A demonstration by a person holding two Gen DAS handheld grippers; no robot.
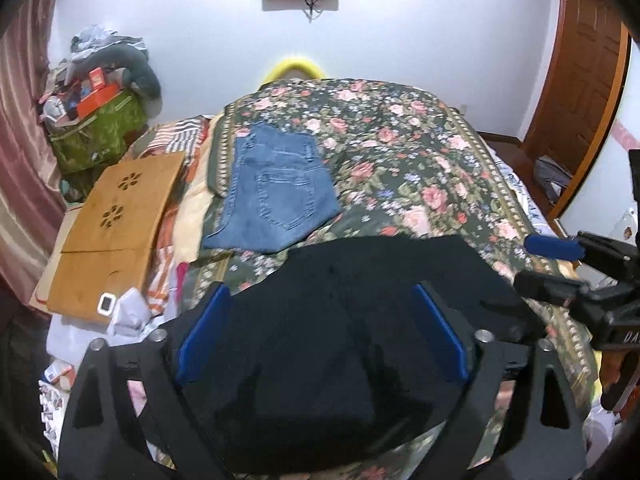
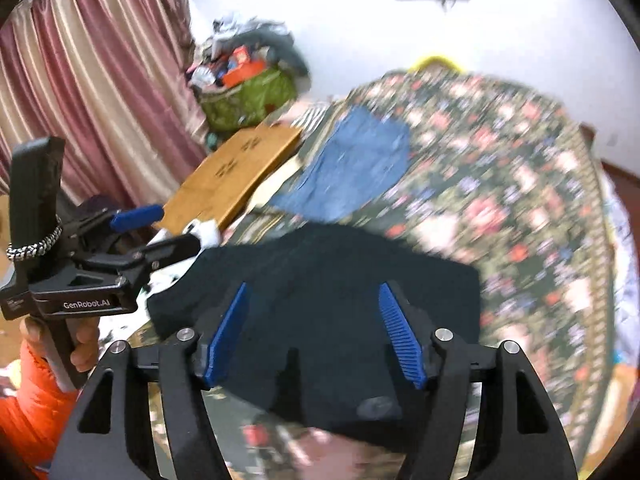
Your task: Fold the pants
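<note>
**A:** The black pants (image 1: 340, 320) are folded into a compact dark bundle, lying flat at the near end of the bed. Their top edge looks a bit wavy, and the fabric is so dark that creases can't be made out.

**B:** The folded blue jeans (image 1: 276, 192) lie flat further up, back pocket up, just apart from the black ones.

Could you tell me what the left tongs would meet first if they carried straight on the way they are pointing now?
Most likely the black pants. The left tongs stand open and tilted down over that dark cloth on the floral bedspread, so it lies first in line. The folded blue jeans sit farther off. Depth is uncertain.
</note>
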